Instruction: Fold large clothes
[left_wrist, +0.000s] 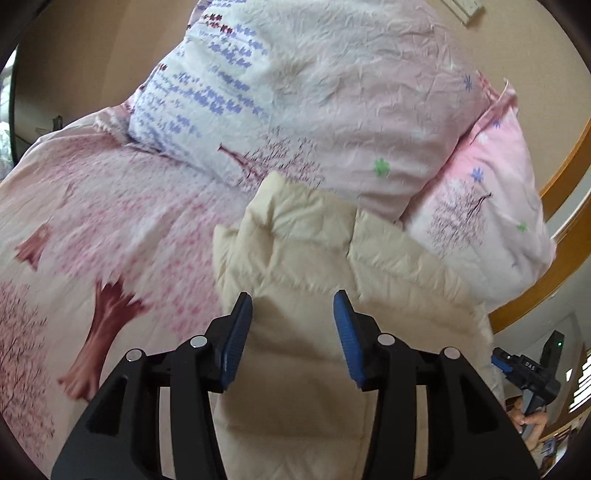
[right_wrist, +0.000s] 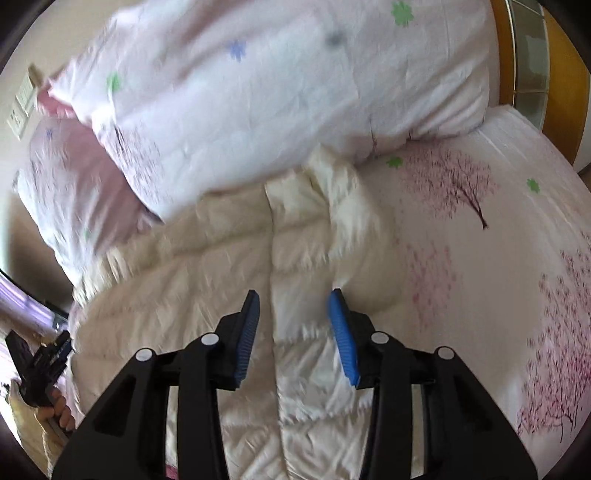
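A cream quilted puffer jacket (left_wrist: 306, 240) lies on the bed, its collar end against the bedding pile. My left gripper (left_wrist: 292, 295) hovers over the jacket's left part, its blue pads apart and nothing pinched between them. In the right wrist view the jacket (right_wrist: 221, 258) spreads out below, with a seam running up its middle. My right gripper (right_wrist: 293, 293) stands open just above that seam, its right pad close to a puffy fold. Neither gripper holds fabric.
A pink sheet (left_wrist: 92, 221) with a tree print covers the bed (right_wrist: 480, 258). A bulky folded duvet (left_wrist: 332, 92) and a pillow (left_wrist: 491, 206) lie behind the jacket. A wooden headboard (left_wrist: 565, 162) curves at the right. A hand (right_wrist: 61, 410) grips the other tool's handle.
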